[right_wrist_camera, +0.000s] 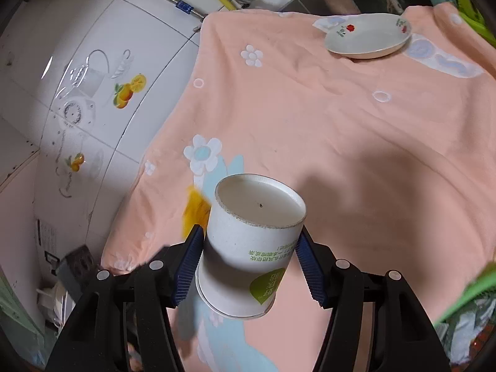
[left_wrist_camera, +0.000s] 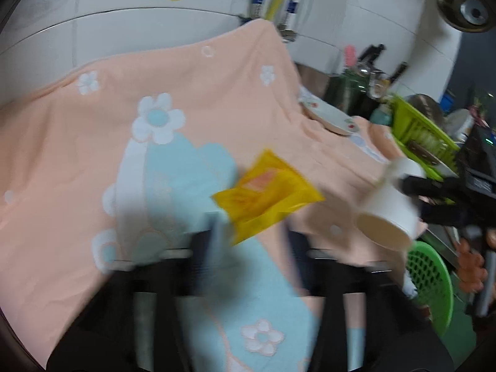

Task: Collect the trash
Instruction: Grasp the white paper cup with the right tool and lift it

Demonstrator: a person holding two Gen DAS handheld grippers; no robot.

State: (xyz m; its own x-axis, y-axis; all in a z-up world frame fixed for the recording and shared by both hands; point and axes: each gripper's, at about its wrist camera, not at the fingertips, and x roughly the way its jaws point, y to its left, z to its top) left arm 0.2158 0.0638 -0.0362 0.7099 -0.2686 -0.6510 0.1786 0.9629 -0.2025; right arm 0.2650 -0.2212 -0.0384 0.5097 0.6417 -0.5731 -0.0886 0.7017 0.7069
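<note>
My right gripper (right_wrist_camera: 251,248) is shut on a white paper cup (right_wrist_camera: 248,248) with green print, held upside down and tilted above the peach flowered cloth (right_wrist_camera: 341,124). In the left wrist view the same cup (left_wrist_camera: 387,210) hangs at the right, between the right gripper's fingers. A yellow wrapper (left_wrist_camera: 266,195) sits at the tips of my blurred left gripper (left_wrist_camera: 251,235), above the cloth (left_wrist_camera: 93,155); whether the fingers pinch it is unclear. A yellow blur of the wrapper (right_wrist_camera: 195,210) shows left of the cup.
A white plate (right_wrist_camera: 369,35) with red flowers lies on the cloth's far side. A green mesh basket (left_wrist_camera: 431,285) stands at the cloth's right edge. A green dish rack (left_wrist_camera: 418,133) and kitchenware stand behind. A tiled wall (right_wrist_camera: 93,62) borders the left.
</note>
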